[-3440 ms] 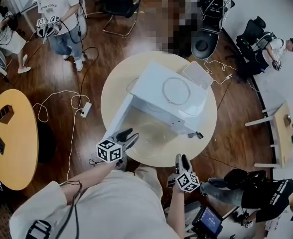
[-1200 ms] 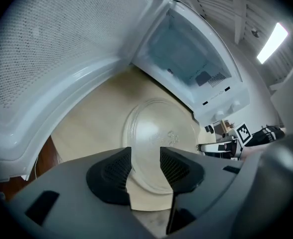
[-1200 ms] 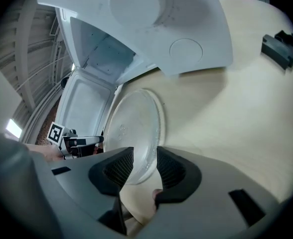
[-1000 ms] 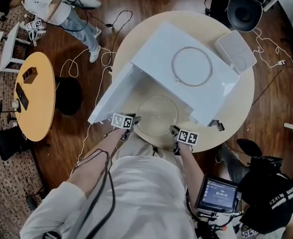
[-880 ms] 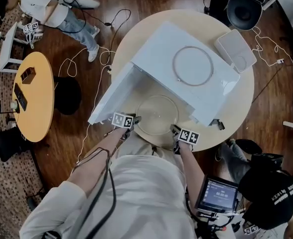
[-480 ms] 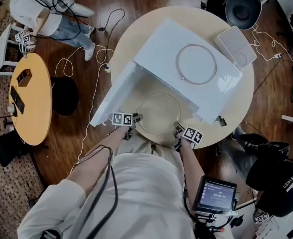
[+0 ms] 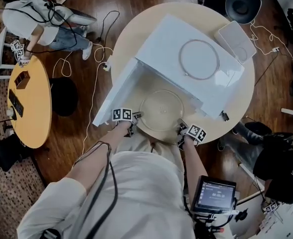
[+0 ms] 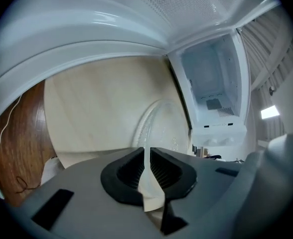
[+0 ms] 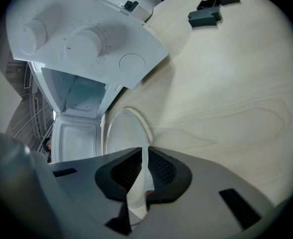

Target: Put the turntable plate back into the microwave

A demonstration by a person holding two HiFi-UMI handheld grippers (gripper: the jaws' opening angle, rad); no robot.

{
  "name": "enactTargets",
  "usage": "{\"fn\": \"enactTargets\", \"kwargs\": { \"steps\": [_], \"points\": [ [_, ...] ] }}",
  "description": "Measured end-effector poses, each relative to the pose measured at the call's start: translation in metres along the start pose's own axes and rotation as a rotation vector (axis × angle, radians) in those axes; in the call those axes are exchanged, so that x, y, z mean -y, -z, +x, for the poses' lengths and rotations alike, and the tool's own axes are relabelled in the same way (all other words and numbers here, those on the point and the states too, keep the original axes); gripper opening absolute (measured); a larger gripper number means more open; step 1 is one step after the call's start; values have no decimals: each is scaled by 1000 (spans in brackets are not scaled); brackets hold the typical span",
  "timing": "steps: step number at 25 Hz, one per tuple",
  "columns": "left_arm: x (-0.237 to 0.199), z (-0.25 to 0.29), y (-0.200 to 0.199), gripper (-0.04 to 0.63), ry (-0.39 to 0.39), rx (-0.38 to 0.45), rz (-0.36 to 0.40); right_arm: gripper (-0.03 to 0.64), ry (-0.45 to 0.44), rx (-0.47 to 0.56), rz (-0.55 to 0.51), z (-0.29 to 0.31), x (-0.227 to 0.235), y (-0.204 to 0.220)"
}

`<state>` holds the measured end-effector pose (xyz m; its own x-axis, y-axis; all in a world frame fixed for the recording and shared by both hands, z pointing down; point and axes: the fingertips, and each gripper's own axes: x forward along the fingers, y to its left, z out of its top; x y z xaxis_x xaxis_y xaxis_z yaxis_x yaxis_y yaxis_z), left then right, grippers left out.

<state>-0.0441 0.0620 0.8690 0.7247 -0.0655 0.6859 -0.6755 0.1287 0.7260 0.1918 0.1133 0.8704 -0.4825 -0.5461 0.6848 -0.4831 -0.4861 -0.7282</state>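
The clear glass turntable plate [image 7: 161, 110] lies flat on the round wooden table [image 7: 136, 39], in front of the white microwave [image 7: 186, 71], whose door [image 7: 117, 93] stands open to the left. My left gripper [image 7: 135, 116] is at the plate's left rim and my right gripper [image 7: 181, 125] at its right rim. Both pairs of jaws have just been closing. In the left gripper view the rim [image 8: 147, 133] runs edge-on between the pressed pads, and in the right gripper view the plate [image 9: 121, 133] is pinched the same way. Beyond it the empty cavity [image 8: 214, 83] shows.
A roller ring [image 7: 199, 59] rests on top of the microwave, with a white tray [image 7: 236, 41] beside it. Small black parts [image 9: 206, 14] lie on the table to the right. The control panel with knobs [image 9: 86, 41] faces me. A yellow side table [image 7: 29, 101], floor cables and other people surround the table.
Both grippers came forward to the plate's opposite rims. Over the last second they rolled and their jaws closed onto the rim. The plate still lies in place.
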Motion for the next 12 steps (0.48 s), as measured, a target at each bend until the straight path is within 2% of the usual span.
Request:
{"fn": "enactTargets", "kwargs": {
  "steps": [6,8,12],
  "points": [
    [10,-1,1,35,57,5,-6,46,13,20,12,-2,6,-5],
    [14,-3,2,35,70,6,-20,48,15,24,-34,-2,4,-6],
    [22,-9,6,34,83,2,-36,58,50,-15,-193,-4,-2,-2]
  ]
}}
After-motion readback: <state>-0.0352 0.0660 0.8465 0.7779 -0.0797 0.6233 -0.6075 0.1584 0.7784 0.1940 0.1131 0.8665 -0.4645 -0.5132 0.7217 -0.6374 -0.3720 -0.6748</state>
